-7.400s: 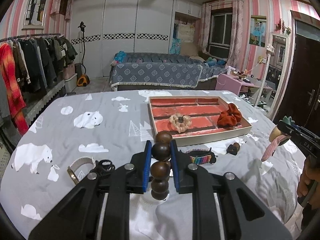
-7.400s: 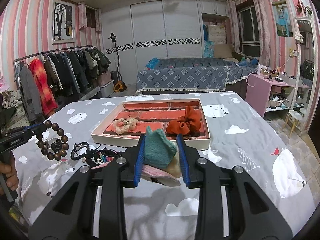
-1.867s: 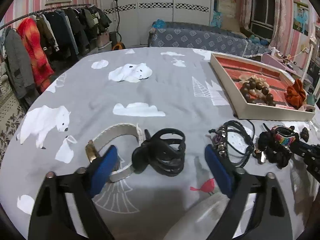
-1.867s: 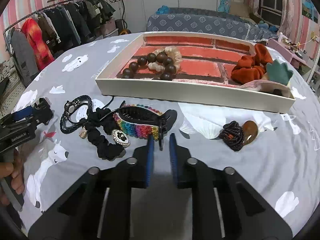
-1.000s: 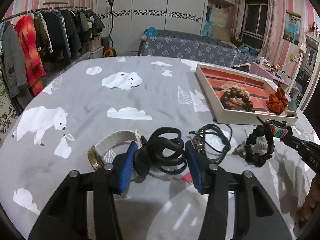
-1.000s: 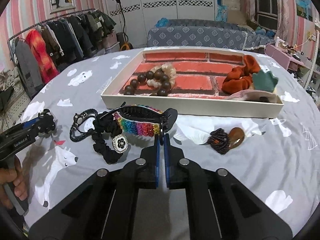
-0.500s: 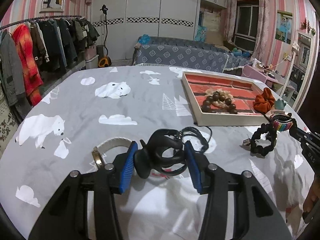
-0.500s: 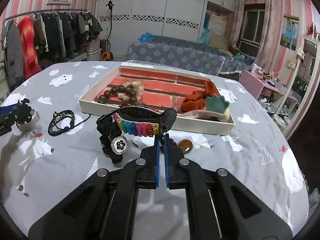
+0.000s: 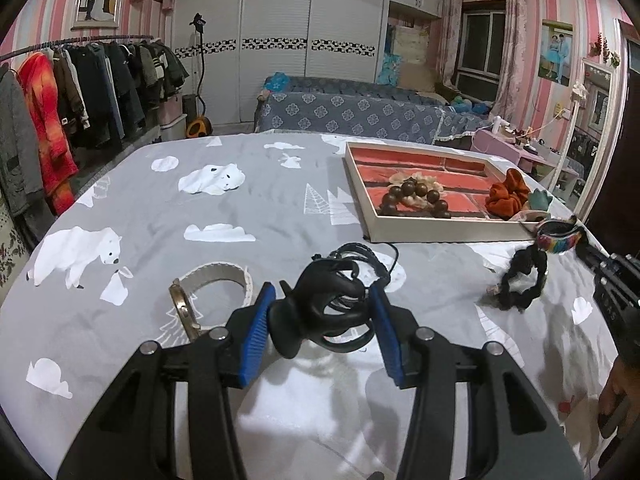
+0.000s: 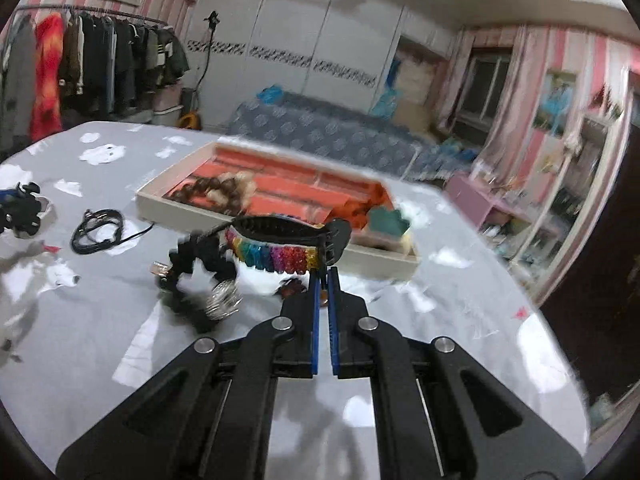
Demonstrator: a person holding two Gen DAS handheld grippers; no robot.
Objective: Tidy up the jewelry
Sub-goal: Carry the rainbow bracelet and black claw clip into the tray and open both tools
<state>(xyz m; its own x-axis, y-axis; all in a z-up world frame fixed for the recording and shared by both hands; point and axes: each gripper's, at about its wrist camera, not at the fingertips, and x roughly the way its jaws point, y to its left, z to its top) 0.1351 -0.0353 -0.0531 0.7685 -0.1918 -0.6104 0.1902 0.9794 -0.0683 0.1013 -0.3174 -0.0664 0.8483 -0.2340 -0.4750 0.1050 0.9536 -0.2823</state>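
- Jewelry is split between the tray (image 9: 448, 229) and the grey bear-print cloth (image 9: 168, 216) over the table
- In the tray, with its brick-red lining, a dark wooden bead bracelet (image 9: 416, 199) lies around a pale scrunchie, and an orange scrunchie (image 9: 508, 199) sits at the right end just beside a teal piece (image 9: 540, 201)
- The left gripper (image 9: 320, 322) has its blue pads pressed on either side of a black claw clip (image 9: 320, 312), jaws closed on it, the clip held up off the cloth
- Just beyond that clip a black cord bracelet (image 9: 360, 256) lies on the cloth, and to its left a pale strap watch (image 9: 212, 284) rests on its side
- The right gripper (image 10: 324, 280) has its jaws pinched almost together on the end of a rainbow hair clip (image 10: 280, 250), which is lifted clear of the table
- A black scrunchie (image 10: 196, 268) with a silvery charm dangles from the far end of the rainbow clip; it is blurred in the right wrist view
- From the left wrist view the rainbow clip hangs near the tray's right front corner, not inside it
- A small brown piece (image 10: 290, 288) lies on the cloth under the raised clip, too blurred to tell what it is
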